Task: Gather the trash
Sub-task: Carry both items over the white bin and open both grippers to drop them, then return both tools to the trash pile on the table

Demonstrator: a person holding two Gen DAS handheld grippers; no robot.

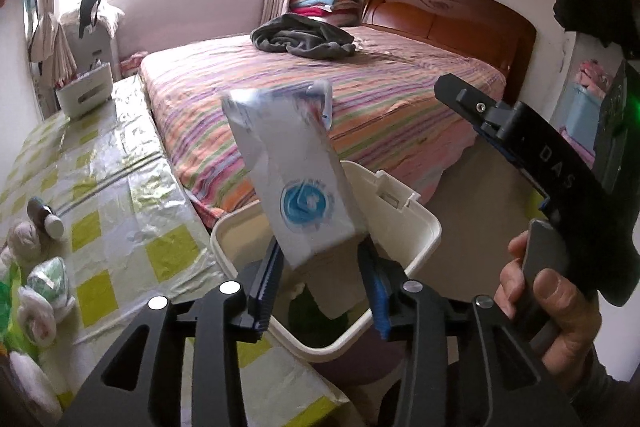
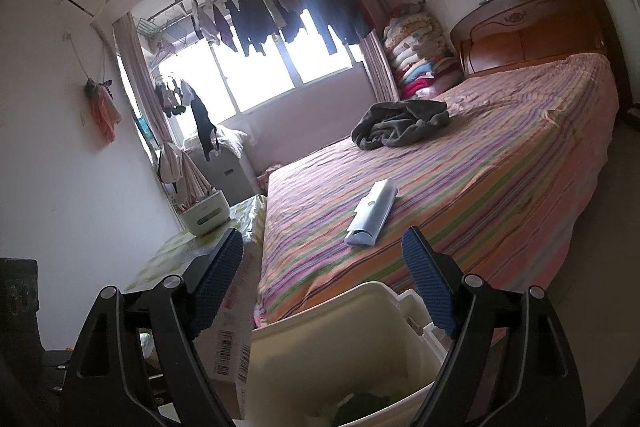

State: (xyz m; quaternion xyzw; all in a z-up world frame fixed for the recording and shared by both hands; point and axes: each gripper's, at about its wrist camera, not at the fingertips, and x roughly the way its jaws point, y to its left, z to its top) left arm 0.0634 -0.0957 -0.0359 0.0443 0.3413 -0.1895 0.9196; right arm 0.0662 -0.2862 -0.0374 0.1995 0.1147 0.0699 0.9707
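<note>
Left gripper (image 1: 320, 287) jaws slack around white packet (image 1: 296, 183) above bin (image 1: 424, 231), drop underway. Right gripper (image 2: 320, 283) apart, empty. Flat packet (image 2: 370, 213) on bed (image 2: 500, 163), wads (image 1: 36, 307) near left outstanding.

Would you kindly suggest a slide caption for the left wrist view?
White packet between the jaws of the left gripper, above the white bin, striped bed behind.
</note>
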